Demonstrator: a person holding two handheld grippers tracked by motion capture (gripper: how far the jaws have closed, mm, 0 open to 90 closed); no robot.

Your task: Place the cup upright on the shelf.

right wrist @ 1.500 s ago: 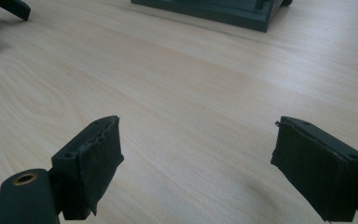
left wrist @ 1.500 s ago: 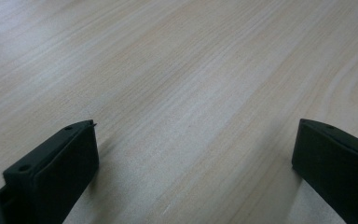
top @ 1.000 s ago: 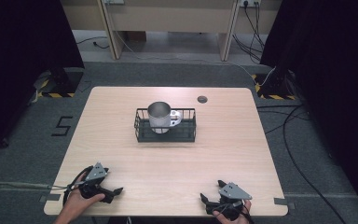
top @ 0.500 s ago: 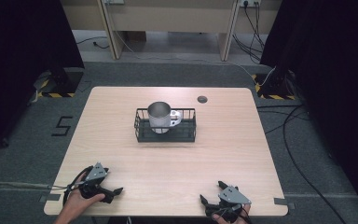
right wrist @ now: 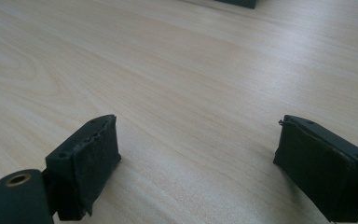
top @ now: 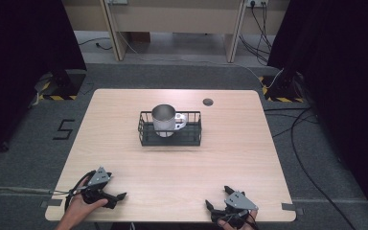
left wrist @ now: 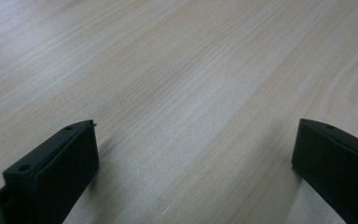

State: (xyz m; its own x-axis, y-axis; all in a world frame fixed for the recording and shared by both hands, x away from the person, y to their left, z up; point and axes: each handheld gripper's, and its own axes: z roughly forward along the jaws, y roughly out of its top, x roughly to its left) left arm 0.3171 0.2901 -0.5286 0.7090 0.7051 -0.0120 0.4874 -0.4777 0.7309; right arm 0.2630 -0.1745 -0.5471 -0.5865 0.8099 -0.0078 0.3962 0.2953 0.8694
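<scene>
High view, right hand-held gripper (top: 218,200) barely shifted

The person's left hand (top: 79,207) enters from the bottom edge and grasps the black left gripper (top: 119,196), which lies low over the pale wooden bench (top: 124,124) near its front left corner, jaws pointing toward the right. Its jaws stand wide apart with nothing between them. The right hand (top: 235,221) holds the black right gripper (top: 217,197) at the front right edge, pointing up and to the left. Its jaws are likewise spread wide and empty.
</scene>
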